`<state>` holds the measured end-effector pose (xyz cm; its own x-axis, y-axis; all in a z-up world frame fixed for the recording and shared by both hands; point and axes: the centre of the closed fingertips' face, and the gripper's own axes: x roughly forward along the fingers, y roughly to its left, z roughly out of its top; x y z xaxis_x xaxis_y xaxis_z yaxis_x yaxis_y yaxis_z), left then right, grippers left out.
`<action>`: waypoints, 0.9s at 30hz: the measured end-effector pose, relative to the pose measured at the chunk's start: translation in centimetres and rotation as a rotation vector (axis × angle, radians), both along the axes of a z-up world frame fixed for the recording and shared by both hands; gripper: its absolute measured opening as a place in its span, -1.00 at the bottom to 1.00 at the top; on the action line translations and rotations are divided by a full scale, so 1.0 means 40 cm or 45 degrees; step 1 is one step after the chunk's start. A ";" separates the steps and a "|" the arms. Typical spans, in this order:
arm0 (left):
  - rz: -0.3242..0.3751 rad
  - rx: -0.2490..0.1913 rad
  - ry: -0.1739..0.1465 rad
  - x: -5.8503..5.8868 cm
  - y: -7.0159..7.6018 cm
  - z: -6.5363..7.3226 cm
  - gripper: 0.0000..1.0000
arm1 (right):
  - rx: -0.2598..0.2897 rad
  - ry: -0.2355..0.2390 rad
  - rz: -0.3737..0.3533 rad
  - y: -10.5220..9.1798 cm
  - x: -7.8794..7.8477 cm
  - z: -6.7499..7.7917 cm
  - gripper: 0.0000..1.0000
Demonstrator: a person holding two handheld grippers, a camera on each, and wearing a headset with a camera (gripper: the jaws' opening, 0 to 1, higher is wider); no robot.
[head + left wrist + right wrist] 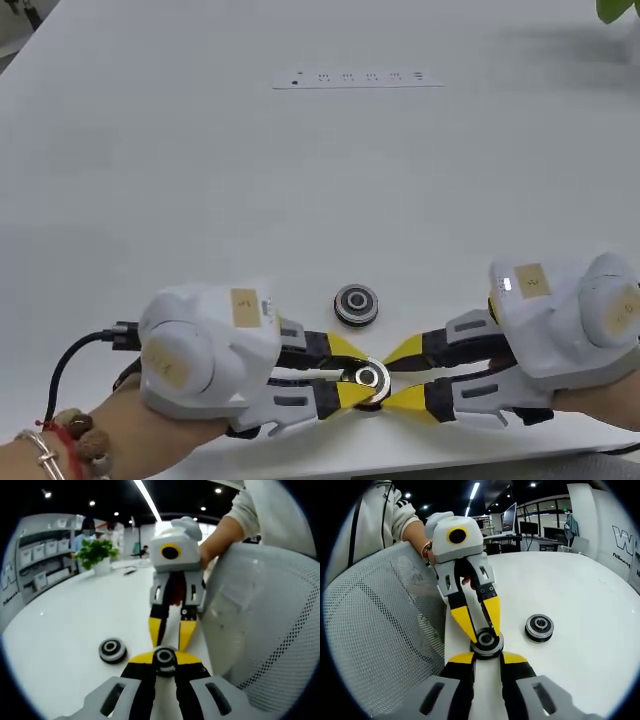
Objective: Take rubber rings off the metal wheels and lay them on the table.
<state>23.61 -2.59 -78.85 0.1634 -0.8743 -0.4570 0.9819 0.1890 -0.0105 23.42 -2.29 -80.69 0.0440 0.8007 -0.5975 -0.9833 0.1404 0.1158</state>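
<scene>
Down at the near edge of the desk (300,200), the left tongs (355,377) and right tongs (388,380) meet tip to tip from opposite sides. Both are narrowed onto the same metal wheel (370,378), which sits pinched between all four yellow tips. In the right gripper view, a dark rubber ring (487,651) circles its rim. A second wheel (356,304) lies flat on the desk just beyond, apart from both tongs.

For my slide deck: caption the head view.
Left gripper and right gripper both clamp one wheel near the table edge; a second wheel lies just beyond.
</scene>
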 end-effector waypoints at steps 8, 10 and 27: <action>-0.003 0.004 -0.013 0.003 0.005 -0.001 -0.72 | -0.015 -0.012 0.004 -0.002 0.002 -0.002 -0.76; 0.000 0.002 -0.013 0.003 0.005 0.000 -0.72 | -0.018 -0.012 0.002 -0.003 0.004 -0.003 -0.80; 0.006 -0.007 -0.023 0.005 0.009 0.001 -0.72 | -0.061 -0.011 -0.054 -0.009 0.021 -0.004 -1.00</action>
<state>23.80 -2.25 -78.82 0.1761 -0.8760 -0.4490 0.9810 0.1940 0.0064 24.25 -2.64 -80.85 0.0825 0.7686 -0.6343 -0.9773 0.1870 0.0995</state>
